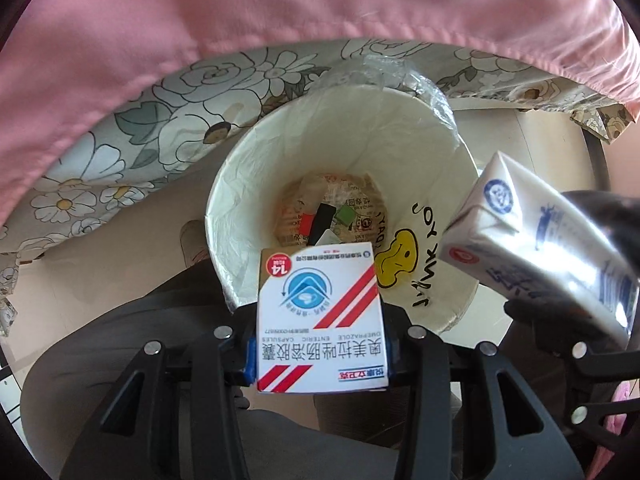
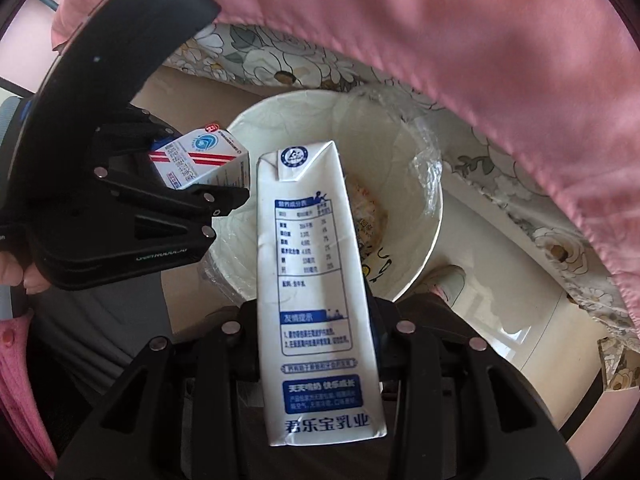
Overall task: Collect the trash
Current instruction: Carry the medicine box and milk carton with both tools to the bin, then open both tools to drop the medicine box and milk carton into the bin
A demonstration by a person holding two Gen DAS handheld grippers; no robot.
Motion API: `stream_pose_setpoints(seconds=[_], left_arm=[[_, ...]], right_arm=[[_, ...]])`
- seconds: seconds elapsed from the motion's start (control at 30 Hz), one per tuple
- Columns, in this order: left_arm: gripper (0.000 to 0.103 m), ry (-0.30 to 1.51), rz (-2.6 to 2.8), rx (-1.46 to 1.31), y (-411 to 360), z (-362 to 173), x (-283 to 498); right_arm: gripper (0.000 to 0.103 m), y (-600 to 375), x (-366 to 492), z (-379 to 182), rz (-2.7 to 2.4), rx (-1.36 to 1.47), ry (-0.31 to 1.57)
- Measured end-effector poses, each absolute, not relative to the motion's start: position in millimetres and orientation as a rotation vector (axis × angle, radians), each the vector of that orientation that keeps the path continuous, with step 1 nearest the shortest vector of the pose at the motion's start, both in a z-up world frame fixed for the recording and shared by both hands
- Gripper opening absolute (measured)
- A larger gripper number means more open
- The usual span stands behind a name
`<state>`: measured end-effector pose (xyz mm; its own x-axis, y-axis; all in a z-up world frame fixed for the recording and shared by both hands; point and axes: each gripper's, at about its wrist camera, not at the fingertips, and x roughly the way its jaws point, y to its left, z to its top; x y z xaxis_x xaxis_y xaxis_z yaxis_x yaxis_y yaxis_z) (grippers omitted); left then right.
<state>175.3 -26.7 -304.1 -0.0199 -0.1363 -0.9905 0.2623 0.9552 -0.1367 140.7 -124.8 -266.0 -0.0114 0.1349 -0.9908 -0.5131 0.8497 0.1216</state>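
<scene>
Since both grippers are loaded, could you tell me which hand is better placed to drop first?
Probably left: its medicine box hangs over the white bin opening, while the right's milk carton sits nearer the rim.

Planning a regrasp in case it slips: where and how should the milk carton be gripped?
Grip the milk carton across its two narrow sides near the base, coming from the bottom end, as the right hand-held gripper does now. The flat parallel sides suit the pads, and the folded top stays free above the bin.

Likely a home bedroom, pink bedsheet (image 1: 280, 4), floral quilt (image 1: 168, 92), lined wastebasket (image 1: 248, 160) beside bed
</scene>
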Motion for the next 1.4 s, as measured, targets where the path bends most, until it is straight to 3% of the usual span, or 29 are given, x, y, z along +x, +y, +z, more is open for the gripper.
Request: stream_pose_setpoints(seconds=[0.67,0.8,0.87,0.93,1.4], left_arm=[[0.046,1.663,-0.247,-0.041,-27.7,-381.6,203.0],[0.047,1.692,-0.253,-0.077,-28.4,-388.6,205.8],[0.056,1.702,-0.25,-0.087,-28.8,-393.7,206.9],[0.06,1.705,-0.248,-0.086,-30.2,-395.2,207.6],[0.061,1.698,-0.251,-0.067,-33.4,-393.7,202.2]], right_arm=[[0.038,-134.4,182.0,-381.1,0.328,-0.105,1.67],[0.042,-136.6,182.9,-392.9,0.321,-0.12,1.68],[0.05,-135.7,183.9,-396.7,0.315,-0.131,1.684],[0.052,-135.2,183.6,-399.4,0.316,-0.14,1.684],[0.052,-135.7,173.2,-392.7,0.31,-0.16,1.67]])
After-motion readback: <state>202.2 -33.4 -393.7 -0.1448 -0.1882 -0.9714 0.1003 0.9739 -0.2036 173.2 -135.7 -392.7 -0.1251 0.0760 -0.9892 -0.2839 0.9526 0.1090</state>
